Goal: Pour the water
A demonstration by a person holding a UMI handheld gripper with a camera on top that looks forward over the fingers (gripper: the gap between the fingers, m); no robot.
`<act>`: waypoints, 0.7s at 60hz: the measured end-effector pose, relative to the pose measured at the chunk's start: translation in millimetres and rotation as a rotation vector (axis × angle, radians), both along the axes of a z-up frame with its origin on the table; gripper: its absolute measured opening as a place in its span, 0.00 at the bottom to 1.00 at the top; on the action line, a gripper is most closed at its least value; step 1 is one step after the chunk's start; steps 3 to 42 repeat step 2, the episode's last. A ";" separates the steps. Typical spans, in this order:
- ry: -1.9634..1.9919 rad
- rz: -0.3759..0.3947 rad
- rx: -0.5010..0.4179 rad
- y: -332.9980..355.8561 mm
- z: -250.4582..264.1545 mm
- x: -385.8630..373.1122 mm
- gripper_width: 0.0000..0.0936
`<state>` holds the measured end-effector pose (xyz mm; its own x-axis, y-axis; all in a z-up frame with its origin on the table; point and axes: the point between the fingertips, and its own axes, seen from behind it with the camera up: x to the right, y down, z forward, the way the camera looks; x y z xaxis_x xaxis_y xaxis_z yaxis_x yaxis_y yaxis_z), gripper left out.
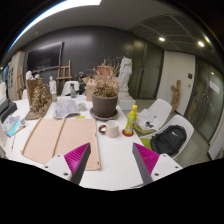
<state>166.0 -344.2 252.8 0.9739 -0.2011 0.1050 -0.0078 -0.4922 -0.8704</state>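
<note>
**Two open fingers, nothing held — approach to a crowded table**

Two fingers of the gripper (113,162) stand well apart, their magenta pads (146,158) facing an empty gap over the white table (110,170). Beyond the fingers, slightly toward the right one, stand a small yellow bottle (132,119) with a slim neck and a squat pale cup (113,129) — judged to be the pouring pair, though no water is visible. Behind them rises a dark, rounded plant pot (105,104) with dry, twiggy foliage. Ahead of the left finger lie flat tan cardboard sheets (58,139) (matte, stiff-looking).

Risks, as judgement: the bottle is narrow and probably light, so an off-centre closure could tip it; the cup sits just beside it and could be knocked in the approach; a smooth plastic wall may slip between the pads while tilting.
</note>
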 end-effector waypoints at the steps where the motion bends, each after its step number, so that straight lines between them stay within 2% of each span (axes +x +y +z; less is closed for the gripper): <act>1: -0.004 -0.003 0.002 -0.9 1.6 1.3 0.92; 42: -0.005 -0.004 0.003 -1.9 2.2 2.3 0.92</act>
